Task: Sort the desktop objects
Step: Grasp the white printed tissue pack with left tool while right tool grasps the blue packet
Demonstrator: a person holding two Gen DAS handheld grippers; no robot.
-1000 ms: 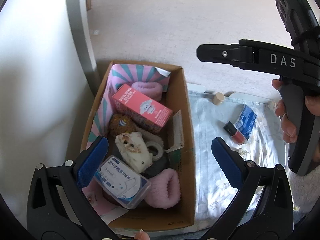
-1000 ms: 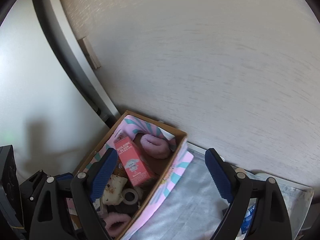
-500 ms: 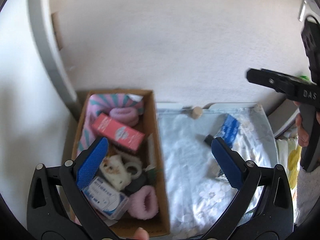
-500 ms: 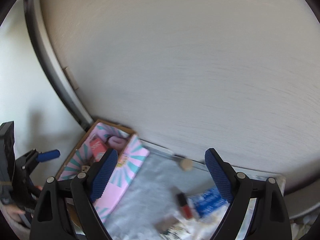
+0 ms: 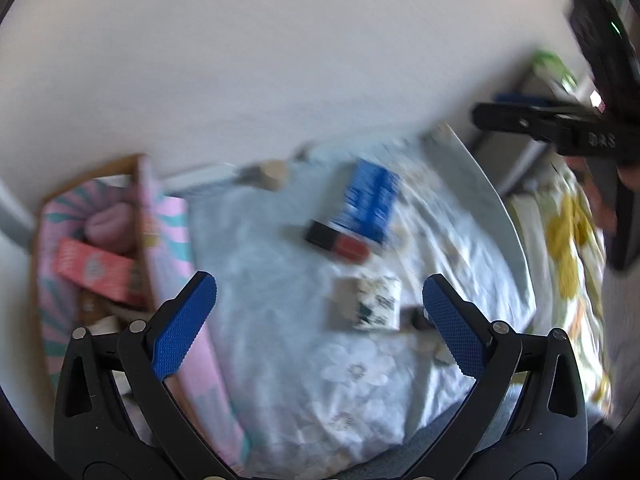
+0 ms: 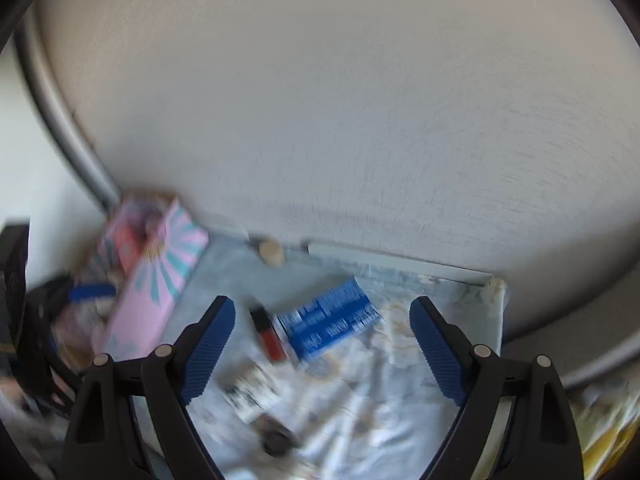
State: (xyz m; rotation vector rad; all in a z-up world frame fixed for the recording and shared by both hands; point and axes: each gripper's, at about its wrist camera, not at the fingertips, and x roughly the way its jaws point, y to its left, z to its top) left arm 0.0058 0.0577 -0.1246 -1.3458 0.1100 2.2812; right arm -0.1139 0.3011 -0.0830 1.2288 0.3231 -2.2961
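Note:
Both views are motion-blurred. A cardboard box with pink-striped sides stands at the left, holding a pink carton and soft pink items; it also shows in the right wrist view. On the floral cloth lie a blue packet, a red-and-black tube, a small patterned box and a beige cork-like piece. My left gripper is open and empty above the cloth. My right gripper is open and empty above the blue packet and tube.
A white wall runs behind the table. The table's curved right edge borders a yellow-flowered fabric. A small dark round object lies on the cloth near the front. The right gripper's black body hangs at the upper right.
Both grippers have swung right, away from the box and over the cloth. The box has shifted to the left edge of both views. Both stay open and empty.

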